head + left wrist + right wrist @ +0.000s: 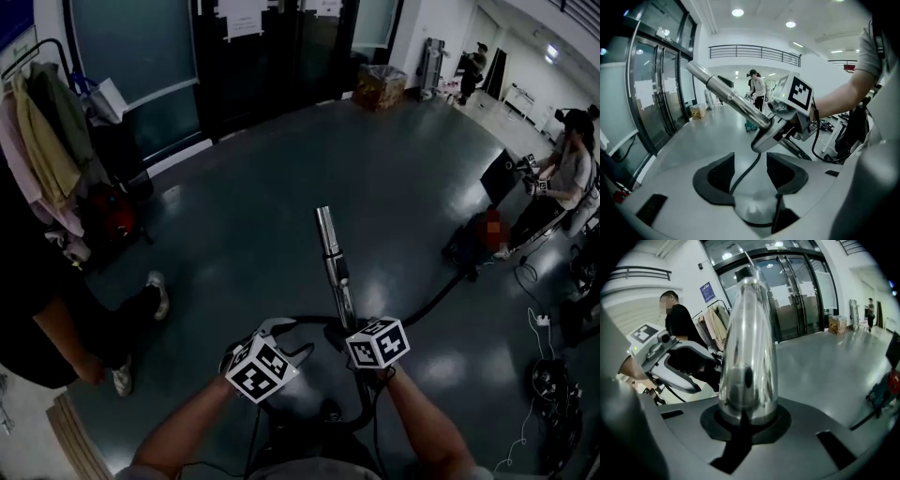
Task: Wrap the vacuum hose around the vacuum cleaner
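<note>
Right gripper view: right hand-held gripper (748,422) tight around chrome vacuum tube (750,333).

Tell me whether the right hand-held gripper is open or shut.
Shut on the metal wand: in its own view, the right hand-held gripper has its jaws clamped around the shiny tube.

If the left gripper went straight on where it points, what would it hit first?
Probably the thin black cord between its open jaws, then the metal wand; depth unclear.
</note>
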{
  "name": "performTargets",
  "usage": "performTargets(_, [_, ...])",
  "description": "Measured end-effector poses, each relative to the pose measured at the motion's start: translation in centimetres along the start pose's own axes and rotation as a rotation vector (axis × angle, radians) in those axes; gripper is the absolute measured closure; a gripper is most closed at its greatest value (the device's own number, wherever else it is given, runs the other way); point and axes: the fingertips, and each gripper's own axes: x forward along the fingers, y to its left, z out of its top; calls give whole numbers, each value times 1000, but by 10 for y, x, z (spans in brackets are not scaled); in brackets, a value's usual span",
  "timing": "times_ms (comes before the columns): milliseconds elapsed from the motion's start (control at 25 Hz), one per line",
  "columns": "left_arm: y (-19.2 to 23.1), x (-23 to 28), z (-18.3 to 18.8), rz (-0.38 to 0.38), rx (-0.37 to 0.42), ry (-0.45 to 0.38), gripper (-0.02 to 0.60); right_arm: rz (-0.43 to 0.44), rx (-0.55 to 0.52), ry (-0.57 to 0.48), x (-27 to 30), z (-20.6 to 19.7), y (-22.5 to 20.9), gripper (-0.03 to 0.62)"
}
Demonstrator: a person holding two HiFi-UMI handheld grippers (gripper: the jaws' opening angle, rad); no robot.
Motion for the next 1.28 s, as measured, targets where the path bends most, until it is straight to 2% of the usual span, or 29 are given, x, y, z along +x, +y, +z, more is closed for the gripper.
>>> performTargets(160, [0, -26, 50, 26, 136, -74, 357, -62, -123, 53, -24, 10, 11, 553])
performTargets(320, [-6, -39, 80, 63, 236, -96, 357, -98, -247, 112, -39, 16, 12, 553])
performTargets(520, [-9, -41, 100, 117, 306, -81, 357, -96, -345, 180, -44, 21, -1, 553])
performTargets(640, [0, -43, 119, 187, 351, -72, 357, -37, -382, 225, -39, 23, -7, 553])
performTargets(800, [29, -42, 156, 329, 482, -21, 357, 4, -487, 282, -32, 37, -26, 553])
performTargets(880, [38, -37, 169, 355, 549, 27, 357, 14, -552, 315, -30, 45, -36, 552])
performTargets(1040, [45, -14, 180, 298, 625, 165, 357, 103, -667, 360, -23, 49, -47, 553])
performTargets(1280, [48, 23, 149, 79, 654, 483, 357, 154, -838, 447, -22, 47, -68, 551])
